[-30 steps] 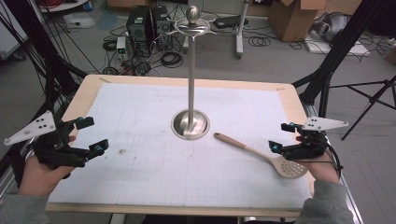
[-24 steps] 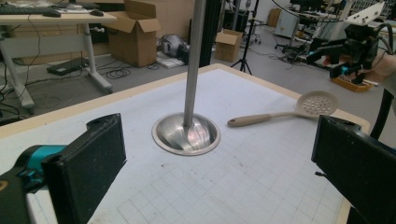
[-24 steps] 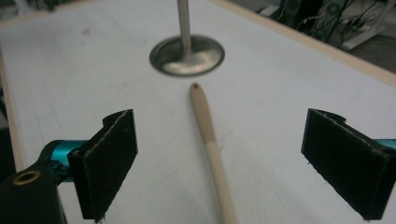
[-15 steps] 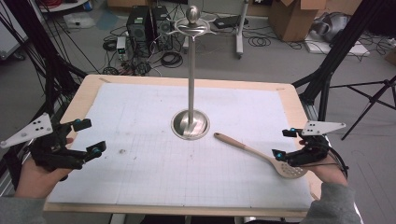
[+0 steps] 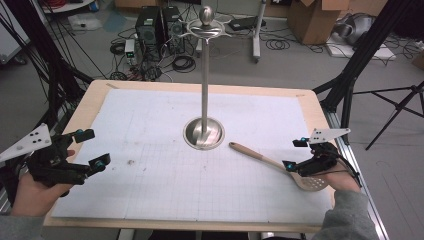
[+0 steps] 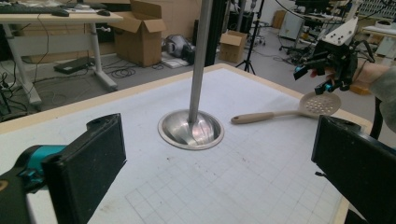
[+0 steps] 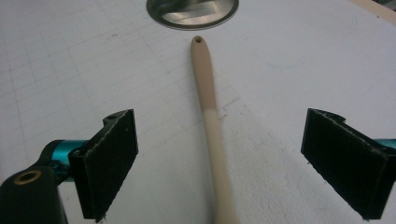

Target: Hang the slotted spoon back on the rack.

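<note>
A cluttered lab floor of cables and boxes surrounds my gridded table mat. My right gripper hovers spread wide, straddling the slotted spoon's handle, which points at the steel utensil stand. I judge this the approach; next I lower and close. My left gripper waits spread, well left of the stand.

Even, soft indoor light all round me.
My near jaws blur at the frame bottom; the steel stand base catches mild glare; shadows on the white mat stay faint.
</note>
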Action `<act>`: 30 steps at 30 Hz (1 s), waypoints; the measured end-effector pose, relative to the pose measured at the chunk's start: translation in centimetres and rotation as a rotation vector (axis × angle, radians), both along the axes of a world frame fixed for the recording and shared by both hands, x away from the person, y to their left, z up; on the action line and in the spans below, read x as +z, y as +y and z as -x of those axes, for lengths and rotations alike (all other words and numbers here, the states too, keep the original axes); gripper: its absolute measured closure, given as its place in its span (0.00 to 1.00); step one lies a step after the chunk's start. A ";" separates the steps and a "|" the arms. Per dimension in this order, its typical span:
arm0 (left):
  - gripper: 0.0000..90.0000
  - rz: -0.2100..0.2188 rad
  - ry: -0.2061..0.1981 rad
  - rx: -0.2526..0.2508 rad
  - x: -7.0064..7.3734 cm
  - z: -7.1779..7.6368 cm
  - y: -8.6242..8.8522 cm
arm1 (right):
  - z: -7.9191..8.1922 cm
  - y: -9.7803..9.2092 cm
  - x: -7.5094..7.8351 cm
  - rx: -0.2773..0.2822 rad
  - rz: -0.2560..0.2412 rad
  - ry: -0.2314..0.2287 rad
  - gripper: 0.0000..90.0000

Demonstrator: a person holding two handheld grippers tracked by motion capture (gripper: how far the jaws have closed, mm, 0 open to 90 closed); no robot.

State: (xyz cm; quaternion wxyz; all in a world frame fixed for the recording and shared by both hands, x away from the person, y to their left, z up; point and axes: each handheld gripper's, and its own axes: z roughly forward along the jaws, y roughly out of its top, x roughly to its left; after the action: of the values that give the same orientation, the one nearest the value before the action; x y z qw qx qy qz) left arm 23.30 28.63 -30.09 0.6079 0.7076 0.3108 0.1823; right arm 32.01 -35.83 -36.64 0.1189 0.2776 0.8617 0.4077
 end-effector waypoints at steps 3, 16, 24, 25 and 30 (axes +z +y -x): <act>0.04 -0.002 0.004 0.005 -0.1 0.1 0.1 | -0.4 0.0 -0.2 0.010 0.010 -0.003 0.11; 0.04 -0.008 0.003 0.006 -0.3 0.2 0.5 | -1.2 1.2 -0.9 0.055 0.063 0.006 0.11; 0.04 0.020 0.000 -0.017 0.0 0.4 -0.1 | -1.7 1.5 -1.6 0.080 0.096 0.028 0.11; 0.04 0.014 0.000 -0.021 -0.1 0.4 -0.2 | -1.7 1.5 -1.6 0.080 0.096 0.028 0.11; 0.04 0.002 0.015 -0.012 -0.5 0.2 -0.1 | -2.0 1.7 -1.9 0.082 0.108 0.048 0.15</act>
State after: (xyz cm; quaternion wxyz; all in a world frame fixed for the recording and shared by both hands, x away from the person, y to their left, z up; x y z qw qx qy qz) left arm 23.05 28.53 -30.58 0.6075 0.7101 0.3112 0.1728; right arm 34.01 -34.10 -38.54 0.0960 0.2448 0.8957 0.3585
